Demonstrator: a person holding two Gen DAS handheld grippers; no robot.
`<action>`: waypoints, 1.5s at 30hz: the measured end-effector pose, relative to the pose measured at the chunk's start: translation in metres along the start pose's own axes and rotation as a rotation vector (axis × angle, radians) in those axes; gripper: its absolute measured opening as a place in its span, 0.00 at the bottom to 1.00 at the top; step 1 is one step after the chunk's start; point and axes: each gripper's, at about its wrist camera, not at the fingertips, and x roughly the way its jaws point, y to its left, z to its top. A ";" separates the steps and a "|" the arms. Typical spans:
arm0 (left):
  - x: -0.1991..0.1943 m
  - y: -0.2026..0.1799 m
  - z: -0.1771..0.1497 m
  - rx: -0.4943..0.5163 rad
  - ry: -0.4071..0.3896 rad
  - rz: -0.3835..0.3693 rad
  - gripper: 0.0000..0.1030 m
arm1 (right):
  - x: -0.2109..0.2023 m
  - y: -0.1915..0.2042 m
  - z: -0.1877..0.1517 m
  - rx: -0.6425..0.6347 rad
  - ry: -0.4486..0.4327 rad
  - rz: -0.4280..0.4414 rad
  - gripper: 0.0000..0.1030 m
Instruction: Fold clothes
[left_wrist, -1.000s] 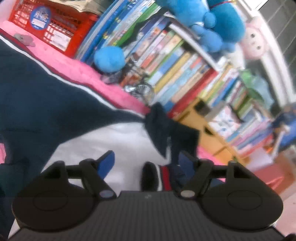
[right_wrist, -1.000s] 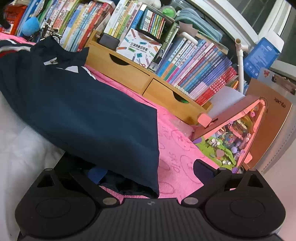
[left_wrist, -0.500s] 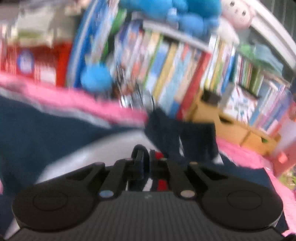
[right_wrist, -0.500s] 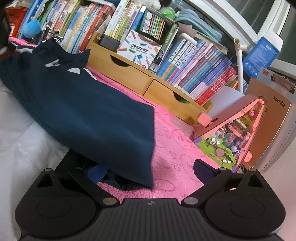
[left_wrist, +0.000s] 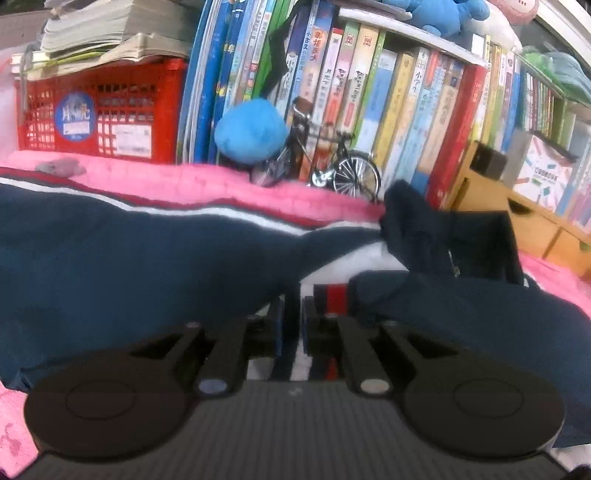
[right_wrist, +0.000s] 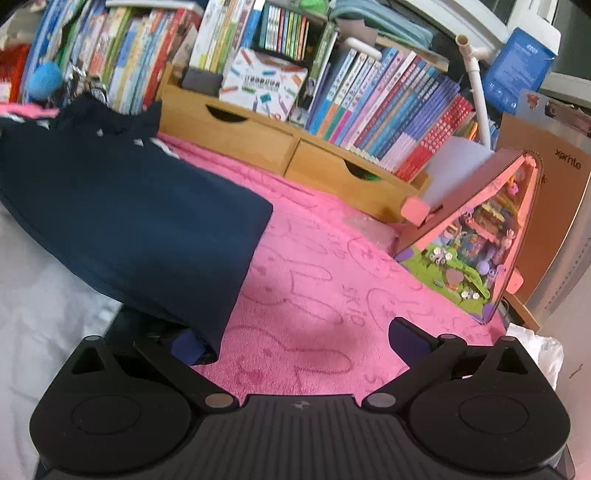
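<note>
The brown cardboard panel leaning at the right edge of the right wrist view carries the word "xprinte" in dark letters near its top. On the red plastic crate in the left wrist view, a round blue sticker bears large white Chinese characters, too blurred to read. The spines of the upright children's books carry Chinese titles, illegible.

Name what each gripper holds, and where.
Left gripper: navy garment, pinched at its striped cuff, jaws easing open. Right gripper: open, holding nothing.
</note>
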 end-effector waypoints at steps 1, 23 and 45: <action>-0.003 0.002 0.002 -0.001 0.006 -0.013 0.14 | -0.005 -0.001 0.001 0.004 -0.006 0.021 1.00; -0.099 0.287 0.055 -0.381 -0.151 0.456 0.61 | -0.073 0.171 0.068 0.060 -0.155 0.636 0.99; -0.112 0.207 0.088 -0.245 -0.381 0.238 0.02 | -0.041 0.203 0.062 0.194 0.007 0.654 0.99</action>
